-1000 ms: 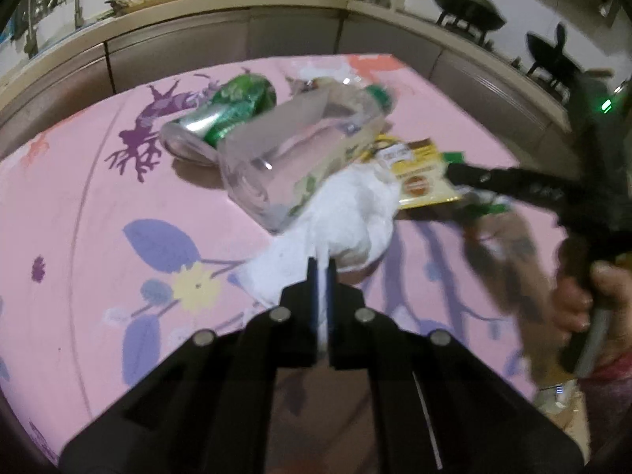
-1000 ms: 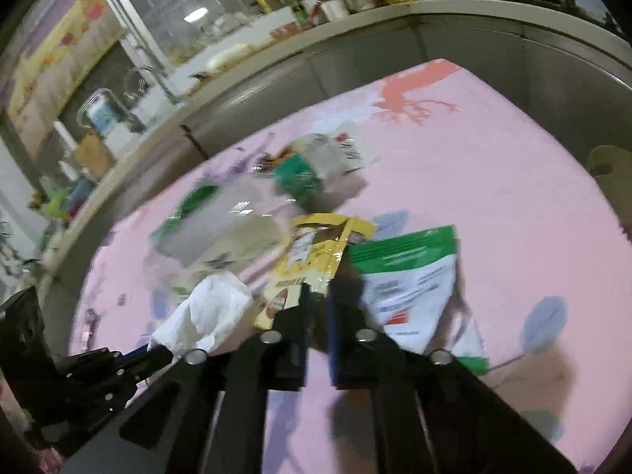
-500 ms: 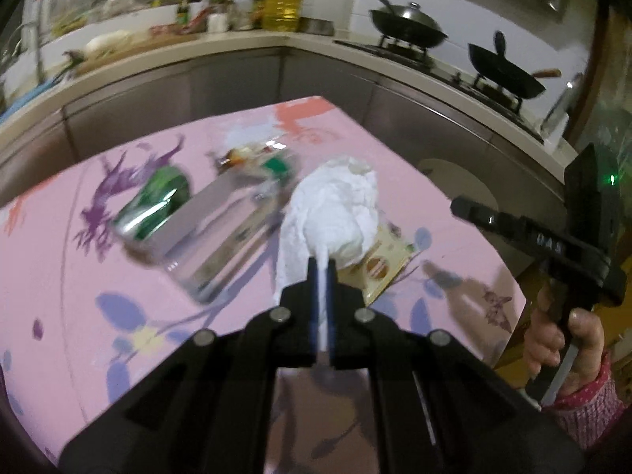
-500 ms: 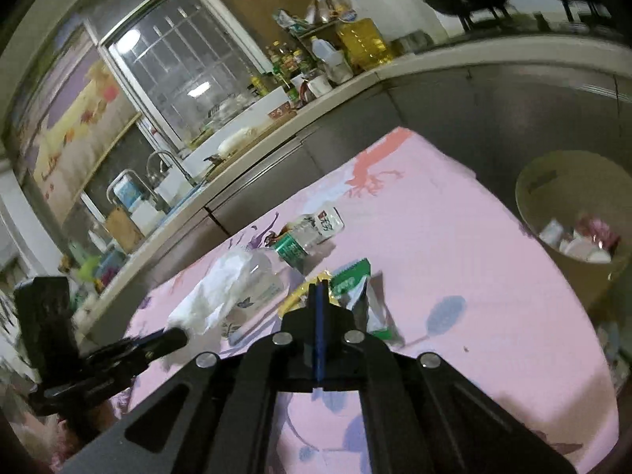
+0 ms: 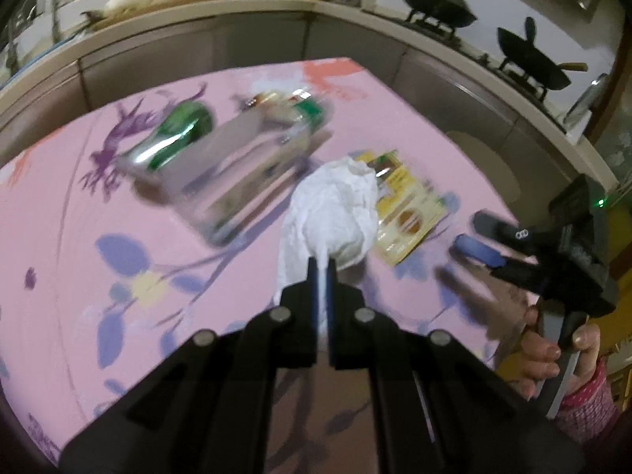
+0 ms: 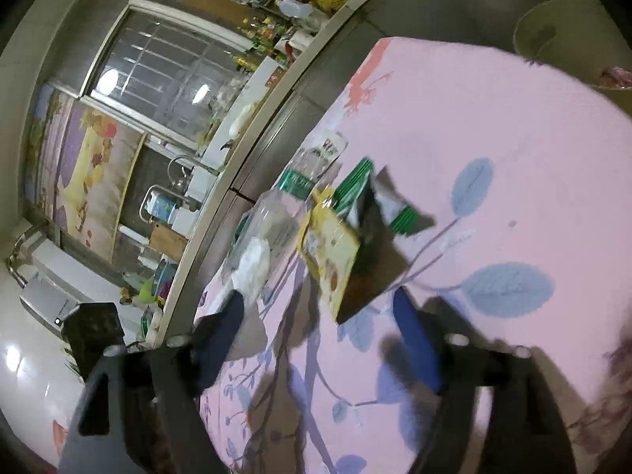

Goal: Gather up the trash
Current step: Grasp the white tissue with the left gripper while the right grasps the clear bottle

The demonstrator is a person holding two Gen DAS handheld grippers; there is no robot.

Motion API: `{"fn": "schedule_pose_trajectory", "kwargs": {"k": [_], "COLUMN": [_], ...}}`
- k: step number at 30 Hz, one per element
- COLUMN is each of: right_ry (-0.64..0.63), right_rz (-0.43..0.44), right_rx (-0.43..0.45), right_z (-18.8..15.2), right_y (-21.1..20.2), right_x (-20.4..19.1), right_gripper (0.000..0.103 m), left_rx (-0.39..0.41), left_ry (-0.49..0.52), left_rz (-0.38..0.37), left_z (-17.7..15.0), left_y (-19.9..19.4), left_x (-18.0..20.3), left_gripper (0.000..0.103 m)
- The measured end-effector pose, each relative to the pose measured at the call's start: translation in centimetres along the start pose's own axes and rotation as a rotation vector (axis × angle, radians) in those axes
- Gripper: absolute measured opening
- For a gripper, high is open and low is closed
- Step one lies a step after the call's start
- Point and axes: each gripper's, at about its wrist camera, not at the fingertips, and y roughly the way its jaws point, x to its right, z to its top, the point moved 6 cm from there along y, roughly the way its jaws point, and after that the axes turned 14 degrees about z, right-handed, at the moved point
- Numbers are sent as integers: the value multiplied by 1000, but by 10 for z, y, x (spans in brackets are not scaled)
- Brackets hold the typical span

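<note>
White crumpled tissue [image 5: 331, 213] pinched in left gripper [image 5: 322, 272], jaws clamped on its tail, held above pink table [image 5: 59, 205]. Yellow wrapper [image 5: 407, 213] just beside it; blurred clear bottle [image 5: 245, 173] and green can [image 5: 173, 138] beyond. Right gripper [image 6: 320, 316] jaws spread wide, holding nothing.

I see matt pink printed cloth covering the desk [image 5: 59, 205]. The white tissue [image 5: 335, 213] looks like soft, crumpled paper. The bottle [image 5: 245, 173] is clear, glossy plastic beside a shiny metal green can [image 5: 170, 142]. The yellow wrapper [image 5: 407, 213] looks like glossy foil. My left gripper [image 5: 322, 276] is matt black plastic with smooth blue pads [image 6: 414, 339] on the right gripper [image 6: 320, 320].
</note>
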Motion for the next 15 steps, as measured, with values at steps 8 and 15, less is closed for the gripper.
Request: {"fn": "schedule_pose_trajectory", "kwargs": {"k": [8,15], "right_ry": [-82,-190], "right_rz": [-137,-238], "right_rx": [-91,52], "right_z": [-9,-1], "right_y": [36,11], "right_x": [0,-34], "right_gripper": [63,63], "left_rx": [30,108], "left_ry": [-84,-138], "left_rz": [4,-21], "left_z": [-16,-13], "left_y": [-19,-40], "left_x": [-53,-88], "left_gripper": [3,3]}}
